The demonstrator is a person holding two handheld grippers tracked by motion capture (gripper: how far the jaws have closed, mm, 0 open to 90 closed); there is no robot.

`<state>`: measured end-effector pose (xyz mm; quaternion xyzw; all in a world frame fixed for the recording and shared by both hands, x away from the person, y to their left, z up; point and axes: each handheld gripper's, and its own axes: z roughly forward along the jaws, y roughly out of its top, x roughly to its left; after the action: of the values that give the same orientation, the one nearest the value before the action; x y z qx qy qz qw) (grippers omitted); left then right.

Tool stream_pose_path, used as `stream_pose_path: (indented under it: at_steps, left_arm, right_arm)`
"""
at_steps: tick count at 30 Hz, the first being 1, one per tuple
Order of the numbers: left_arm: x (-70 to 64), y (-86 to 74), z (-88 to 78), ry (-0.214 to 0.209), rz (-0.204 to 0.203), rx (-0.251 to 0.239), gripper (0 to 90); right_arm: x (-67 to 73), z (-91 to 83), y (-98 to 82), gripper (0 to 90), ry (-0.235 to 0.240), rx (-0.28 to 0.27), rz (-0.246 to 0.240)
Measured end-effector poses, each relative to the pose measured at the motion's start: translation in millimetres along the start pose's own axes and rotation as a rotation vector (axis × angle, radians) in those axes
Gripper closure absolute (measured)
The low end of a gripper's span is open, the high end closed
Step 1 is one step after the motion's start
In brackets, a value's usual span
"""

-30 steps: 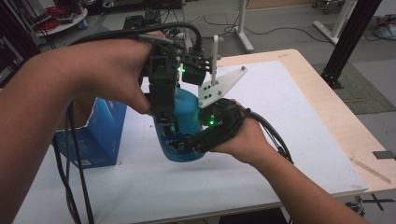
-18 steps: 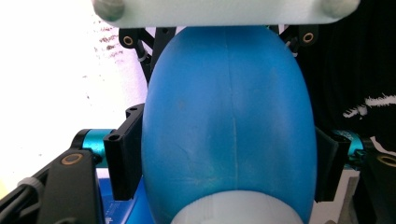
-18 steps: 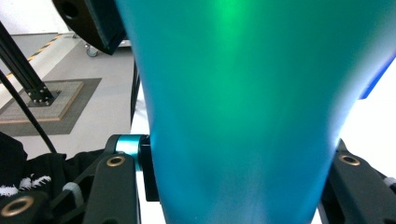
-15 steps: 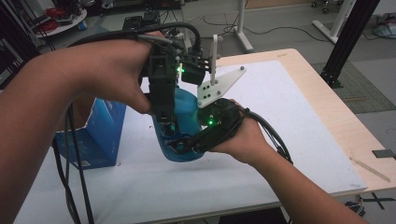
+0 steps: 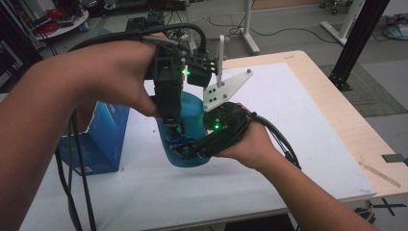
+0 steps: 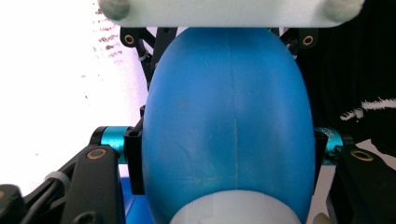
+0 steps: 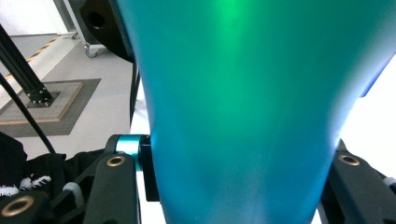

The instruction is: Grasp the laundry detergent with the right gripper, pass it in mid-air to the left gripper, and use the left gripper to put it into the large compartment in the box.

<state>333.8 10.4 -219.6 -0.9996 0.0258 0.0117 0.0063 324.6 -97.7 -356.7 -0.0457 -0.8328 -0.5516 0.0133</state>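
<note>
While both hands meet over the middle of the white-covered desk (image 5: pixel 298 144), a blue bottle-shaped container (image 5: pixel 192 120) stands on it between them, just right of a blue box (image 5: pixel 103 139). The left hand-held gripper (image 5: pixel 172 130) comes down from above; its jaws have just been closing, and in the left gripper view the pads now press both flanks of the container (image 6: pixel 229 135). The right hand-held gripper (image 5: pixel 192 149) comes in low from the right, clenched on the container's lower part; in the right gripper view the blue wall (image 7: pixel 243 116) sits tight between its jaws.
</note>
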Motion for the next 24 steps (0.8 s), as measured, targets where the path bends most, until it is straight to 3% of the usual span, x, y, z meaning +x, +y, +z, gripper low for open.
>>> stream_pose_path:
  at_steps: [11, 12, 15, 16, 21, 22, 24]
  left_arm:
    - [-1.1, 1.5, -3.1, -0.001, -0.022, 0.003, 39.3]
    - [-0.2, 0.0, -4.3, -0.008, -0.027, -0.001, 39.2]
    - [0.3, -2.3, -5.4, -0.015, -0.032, -0.003, 39.2]
    - [1.1, -5.3, -5.9, -0.018, -0.043, -0.003, 39.2]
    - [3.8, -12.6, -8.3, -0.018, -0.072, 0.006, 39.2]
    - [5.6, -16.7, -10.5, -0.020, -0.091, 0.008, 39.1]
    - [6.2, -18.7, -11.6, -0.022, -0.099, 0.009, 39.2]
  right_arm:
    - [1.0, -4.5, 0.8, 42.2, 0.002, 0.007, -0.019]
    - [2.6, -7.9, 1.6, 33.7, -0.018, 0.012, -0.030]
    - [3.2, -14.6, 2.7, 29.0, -0.037, 0.019, -0.041]
    - [4.3, -22.6, 3.6, 23.1, -0.064, 0.043, -0.057]
    - [2.2, -39.4, 2.9, 22.2, -0.091, 0.092, -0.064]
    - [1.3, -46.1, 2.8, 14.9, -0.124, 0.121, -0.068]
    - [0.4, -48.7, 2.9, 13.4, -0.138, 0.139, -0.066]
